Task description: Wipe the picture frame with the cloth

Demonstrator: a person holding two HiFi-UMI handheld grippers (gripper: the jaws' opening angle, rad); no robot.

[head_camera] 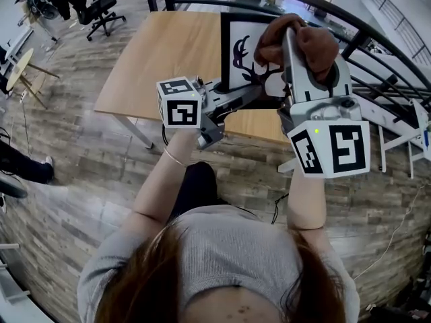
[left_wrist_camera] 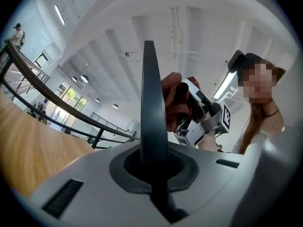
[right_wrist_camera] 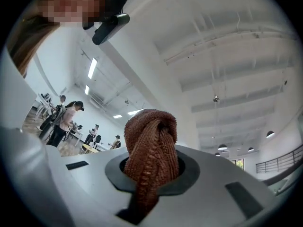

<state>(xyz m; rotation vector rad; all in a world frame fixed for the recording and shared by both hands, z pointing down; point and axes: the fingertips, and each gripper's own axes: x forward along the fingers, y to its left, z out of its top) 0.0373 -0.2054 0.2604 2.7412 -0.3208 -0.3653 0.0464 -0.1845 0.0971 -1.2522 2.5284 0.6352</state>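
Observation:
The picture frame [head_camera: 240, 52] is black with a white mat and a dark antler picture. It is held up over the near edge of the wooden table [head_camera: 168, 52]. My left gripper [head_camera: 254, 93] is shut on its lower edge. In the left gripper view the frame [left_wrist_camera: 151, 103] runs edge-on up from between the jaws. My right gripper [head_camera: 296, 49] is shut on a bunched brown cloth [head_camera: 300, 40], which lies against the frame's right side. The cloth [right_wrist_camera: 151, 150] fills the jaws in the right gripper view. Beside the frame, the left gripper view also shows the cloth [left_wrist_camera: 174, 105].
A black curved railing [head_camera: 377, 39] runs behind the table. An office chair [head_camera: 101, 12] and a small round table [head_camera: 17, 69] stand at the far left on the wood floor. Several people [right_wrist_camera: 66, 122] stand far off.

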